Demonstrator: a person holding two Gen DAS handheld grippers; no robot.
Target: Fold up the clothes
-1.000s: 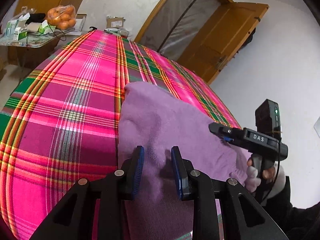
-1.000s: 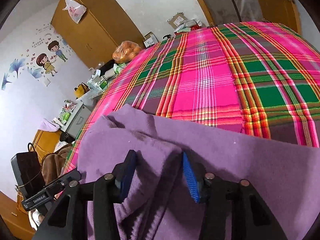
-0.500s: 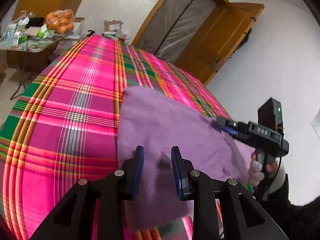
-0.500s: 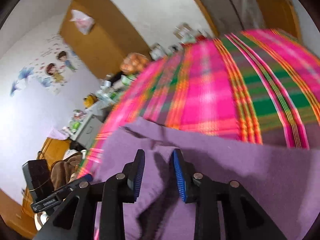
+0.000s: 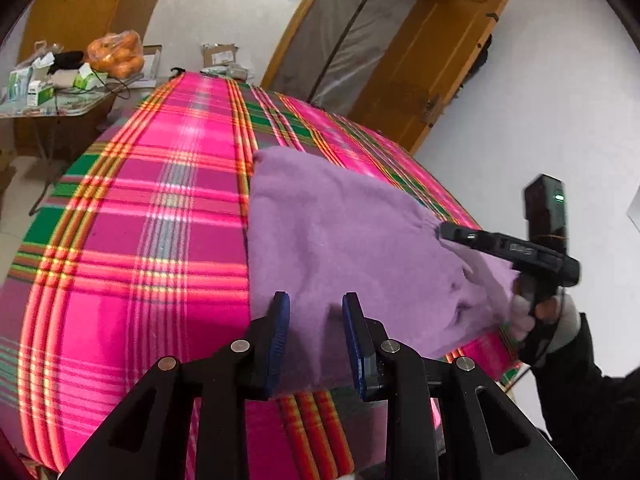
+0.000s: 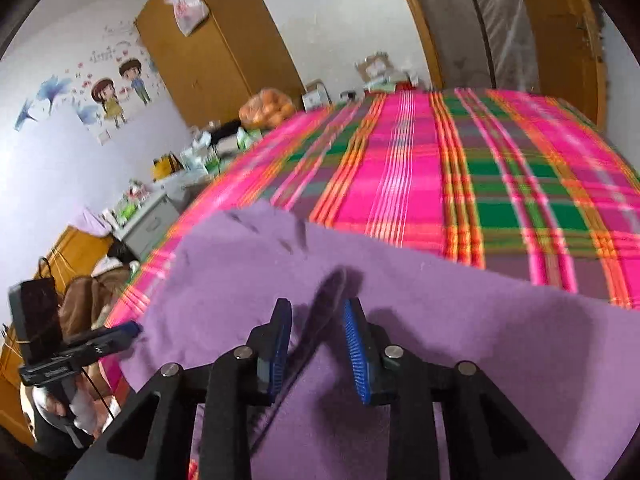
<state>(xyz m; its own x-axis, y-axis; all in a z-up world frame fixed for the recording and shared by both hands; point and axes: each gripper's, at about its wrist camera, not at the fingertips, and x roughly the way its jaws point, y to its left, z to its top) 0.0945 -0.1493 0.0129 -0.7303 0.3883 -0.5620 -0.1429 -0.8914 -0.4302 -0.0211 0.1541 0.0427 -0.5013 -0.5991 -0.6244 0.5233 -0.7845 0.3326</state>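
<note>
Purple fleece garment (image 5: 340,240) on plaid bed (image 5: 152,208), near edge; left tongs (image 5: 316,336) and right tongs (image 6: 318,344) each parted, fleece between the pads, grip uncertain.

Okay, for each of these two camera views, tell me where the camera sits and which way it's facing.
Left wrist: sits on the left gripper, facing across the purple garment and plaid bedspread toward the door; the right gripper and gloved hand show.
Right wrist: sits on the right gripper, facing the garment, bedspread and wardrobe; the left gripper shows.
Shared: garment, bedspread, bag of oranges.
</note>
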